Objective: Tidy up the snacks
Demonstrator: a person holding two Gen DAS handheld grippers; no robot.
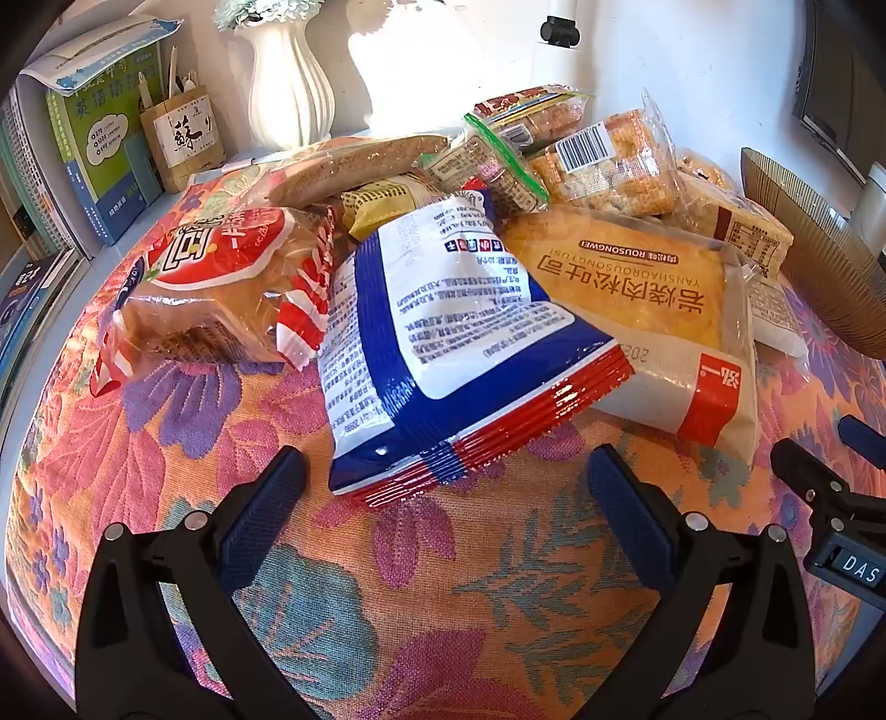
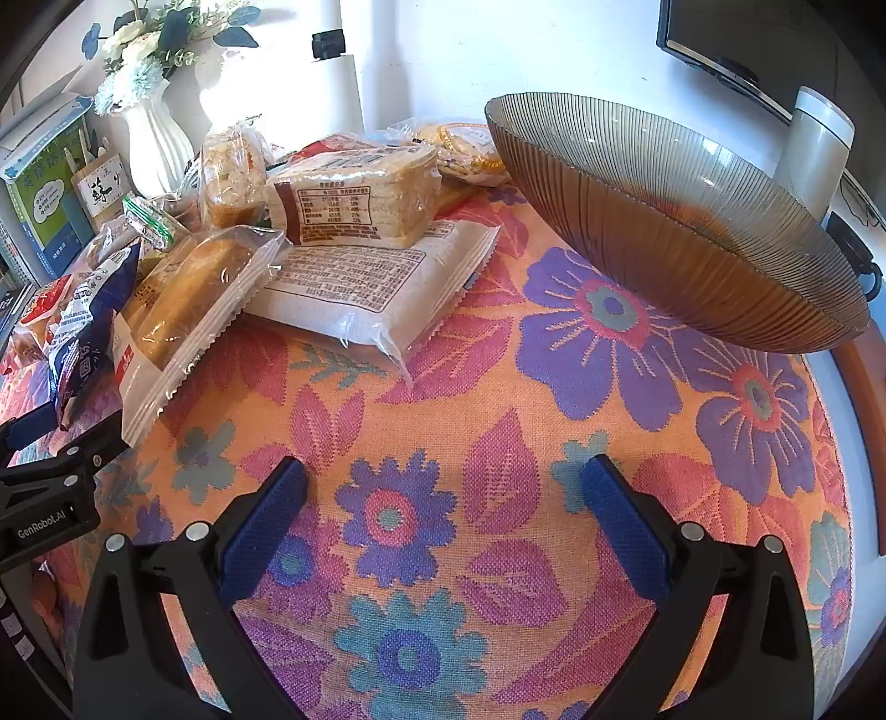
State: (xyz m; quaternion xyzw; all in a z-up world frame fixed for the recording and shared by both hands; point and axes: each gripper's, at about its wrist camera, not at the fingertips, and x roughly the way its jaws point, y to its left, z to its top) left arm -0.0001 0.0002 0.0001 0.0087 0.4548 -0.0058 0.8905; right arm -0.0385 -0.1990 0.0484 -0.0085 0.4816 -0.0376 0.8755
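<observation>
A pile of packaged snacks lies on the floral tablecloth (image 1: 443,581). In the left wrist view a blue, white and red bag (image 1: 443,354) lies nearest, a red bread pack (image 1: 221,288) to its left and a yellow toast pack (image 1: 637,299) to its right. My left gripper (image 1: 446,487) is open and empty, just short of the blue bag's red edge. My right gripper (image 2: 443,493) is open and empty over bare cloth. A ribbed brown glass bowl (image 2: 675,221) stands ahead of it to the right, with a white flat pack (image 2: 371,282) and a sliced bread pack (image 2: 354,194) to the left.
A white vase (image 1: 288,83) with flowers, books (image 1: 94,144) and a wooden holder (image 1: 183,138) stand at the back left against the wall. A white cylinder (image 2: 814,149) and a monitor (image 2: 720,39) are at the back right. The table edge curves at the right (image 2: 853,443).
</observation>
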